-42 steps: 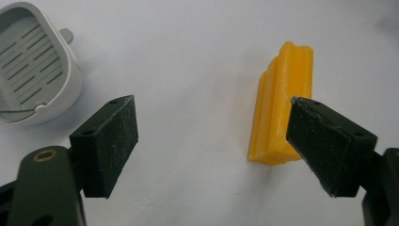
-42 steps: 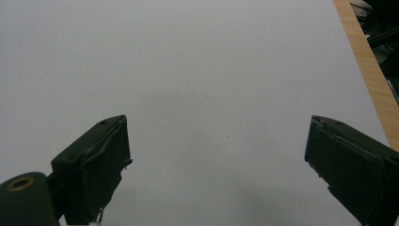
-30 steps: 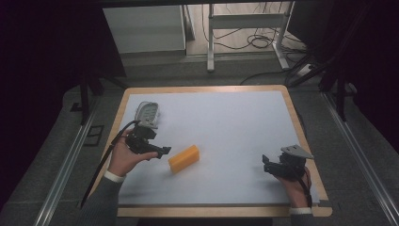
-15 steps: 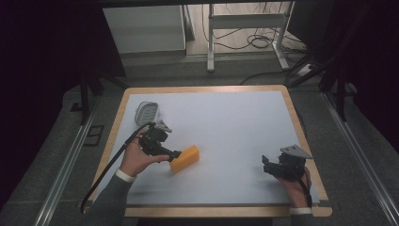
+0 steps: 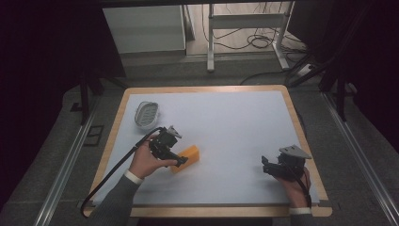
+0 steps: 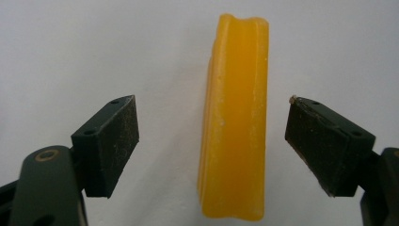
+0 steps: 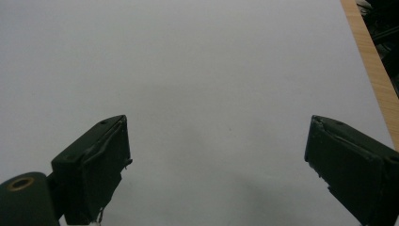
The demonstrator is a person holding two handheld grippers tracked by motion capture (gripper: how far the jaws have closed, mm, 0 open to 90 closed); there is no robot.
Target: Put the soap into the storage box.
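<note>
Left gripper (image 6: 214, 136) fingers spread wide, straddling the yellow block (image 6: 235, 117), no contact. Right gripper (image 5: 275, 170) fingers released too, over bare table (image 5: 235, 122) near right.

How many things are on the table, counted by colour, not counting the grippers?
Yellow: 1, the bar of soap lying between the open jaws of the left gripper.
White: 1, the soap dish near the table's far left corner.
Total: 2
</note>
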